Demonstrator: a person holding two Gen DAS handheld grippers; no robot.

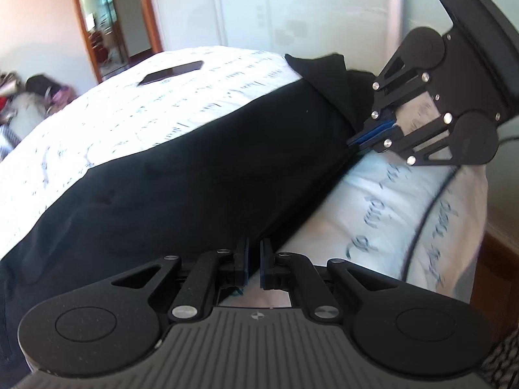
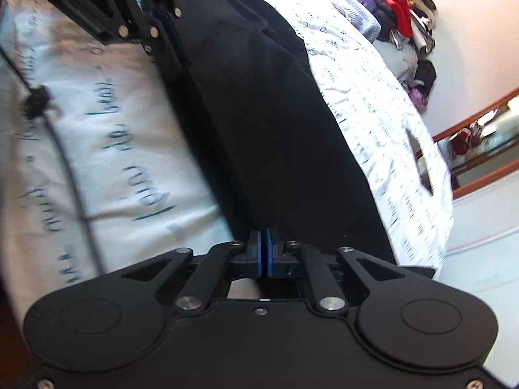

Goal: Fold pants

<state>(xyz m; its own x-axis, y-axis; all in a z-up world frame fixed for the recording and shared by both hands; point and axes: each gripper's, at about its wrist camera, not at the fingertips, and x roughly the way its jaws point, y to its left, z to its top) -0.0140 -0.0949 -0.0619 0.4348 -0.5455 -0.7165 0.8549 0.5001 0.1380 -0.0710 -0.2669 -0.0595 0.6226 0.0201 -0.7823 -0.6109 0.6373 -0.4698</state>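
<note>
Black pants (image 1: 194, 178) lie stretched in a long band across the white bed cover (image 1: 129, 107) with blue script. My left gripper (image 1: 254, 259) sits at the near end of the band's edge, its fingers nearly together on the fabric. At the far end my right gripper (image 1: 353, 142) pinches the same edge with its blue pads shut. Beside it a flap of the pants (image 1: 311, 74) stands folded up. In the right wrist view the right gripper (image 2: 266, 249) has its pads pressed together at the pants (image 2: 259, 113) edge, and the left gripper (image 2: 167, 52) is at the far end.
A dark phone (image 1: 172, 72) lies flat on the bed beyond the pants. A thin cable (image 1: 431, 214) runs over the bed's side. A pile of clothes (image 2: 395, 9) lies past the bed by the wall. A wood-framed doorway (image 1: 107, 22) is behind.
</note>
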